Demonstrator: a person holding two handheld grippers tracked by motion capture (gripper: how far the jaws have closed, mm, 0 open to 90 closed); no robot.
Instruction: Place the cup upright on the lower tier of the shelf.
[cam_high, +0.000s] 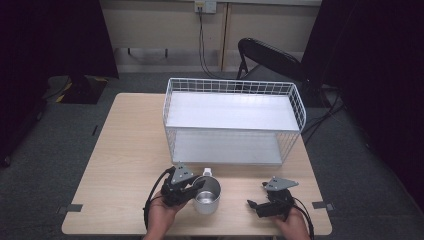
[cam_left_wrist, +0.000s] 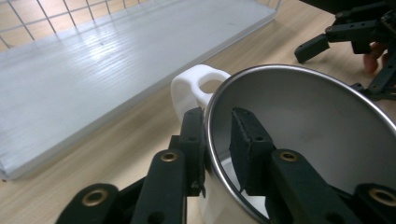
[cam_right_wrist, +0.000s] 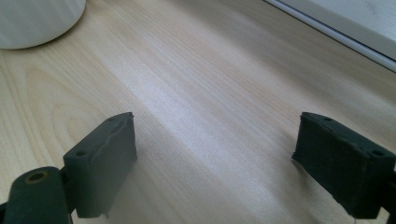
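Left gripper (cam_left_wrist: 217, 140) clamped on the mug (cam_high: 207, 194) wall, one jaw inside the rim and one outside, a grip suited to lifting it. Mug stands near the table (cam_high: 125, 150) front edge, before the wire rack (cam_high: 232, 120). Right gripper (cam_right_wrist: 215, 163) spread wide, idle, empty.

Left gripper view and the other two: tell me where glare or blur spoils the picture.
Left gripper view: glare streaks the white shelf; the near fingers on the mug rim look soft. Right gripper view: a pale sheen crosses the table. High view: dark side curtains, evenly lit table.
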